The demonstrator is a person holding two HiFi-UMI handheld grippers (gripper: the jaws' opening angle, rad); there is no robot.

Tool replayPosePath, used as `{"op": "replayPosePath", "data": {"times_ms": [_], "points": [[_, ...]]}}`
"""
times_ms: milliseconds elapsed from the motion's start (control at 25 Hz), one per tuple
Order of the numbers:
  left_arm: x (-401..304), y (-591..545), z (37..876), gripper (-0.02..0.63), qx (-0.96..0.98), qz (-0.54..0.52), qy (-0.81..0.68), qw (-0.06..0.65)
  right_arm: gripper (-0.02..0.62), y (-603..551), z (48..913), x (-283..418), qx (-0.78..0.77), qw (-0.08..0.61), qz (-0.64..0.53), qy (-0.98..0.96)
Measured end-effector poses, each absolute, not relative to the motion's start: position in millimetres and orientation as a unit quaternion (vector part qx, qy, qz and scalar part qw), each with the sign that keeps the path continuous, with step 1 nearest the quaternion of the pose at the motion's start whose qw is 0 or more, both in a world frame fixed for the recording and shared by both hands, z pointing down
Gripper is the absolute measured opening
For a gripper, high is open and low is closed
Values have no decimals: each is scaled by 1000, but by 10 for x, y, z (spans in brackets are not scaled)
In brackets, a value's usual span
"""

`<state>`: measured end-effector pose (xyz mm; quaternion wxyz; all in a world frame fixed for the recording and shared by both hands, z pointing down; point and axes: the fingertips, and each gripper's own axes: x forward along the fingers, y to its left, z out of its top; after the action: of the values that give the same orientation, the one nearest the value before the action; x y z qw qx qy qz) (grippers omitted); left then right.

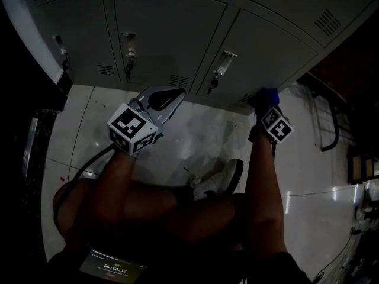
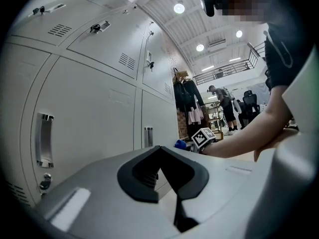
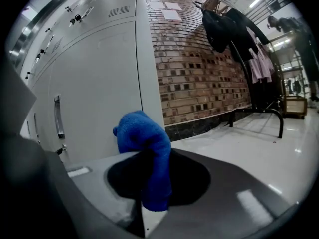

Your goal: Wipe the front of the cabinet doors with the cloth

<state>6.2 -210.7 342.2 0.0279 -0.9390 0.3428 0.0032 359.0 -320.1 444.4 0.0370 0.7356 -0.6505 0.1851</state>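
Note:
Grey metal cabinet doors (image 1: 169,34) fill the top of the head view, each with a handle and a small lock. My right gripper (image 1: 266,99) is shut on a blue cloth (image 3: 147,143), which bulges out above the jaws. The cloth (image 1: 267,93) sits low against the bottom edge of a door (image 3: 94,93), near the floor. My left gripper (image 1: 176,94) hovers a little off the doors, further left, shut with nothing in it. In the left gripper view its jaws (image 2: 162,153) meet, and the cloth (image 2: 180,144) shows small beyond them.
A brick wall (image 3: 199,68) and a black clothes rack (image 3: 249,39) with hanging clothes stand to the right of the cabinet. White glossy floor (image 1: 195,135) lies below. My knees and a shoe (image 1: 219,179) are close under the grippers. A cable (image 1: 89,161) trails left. People stand far off (image 2: 222,103).

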Motion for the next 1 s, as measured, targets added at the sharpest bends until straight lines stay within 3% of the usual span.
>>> {"op": "replayPosePath", "data": {"times_ms": [320,640,1000], "points": [[47,-2125,3434,5,-938,3,344,26,80,-3119,4275,3553,738,22,179,-650],[21,-2105,3308,5,-939,18,343,30,80,-3087,3533,2856,675,46,71,-733],[-65,-2133,3216,5,-934,27,354,37,80,-2906,3383,1650,595,42,55,-801]]}}
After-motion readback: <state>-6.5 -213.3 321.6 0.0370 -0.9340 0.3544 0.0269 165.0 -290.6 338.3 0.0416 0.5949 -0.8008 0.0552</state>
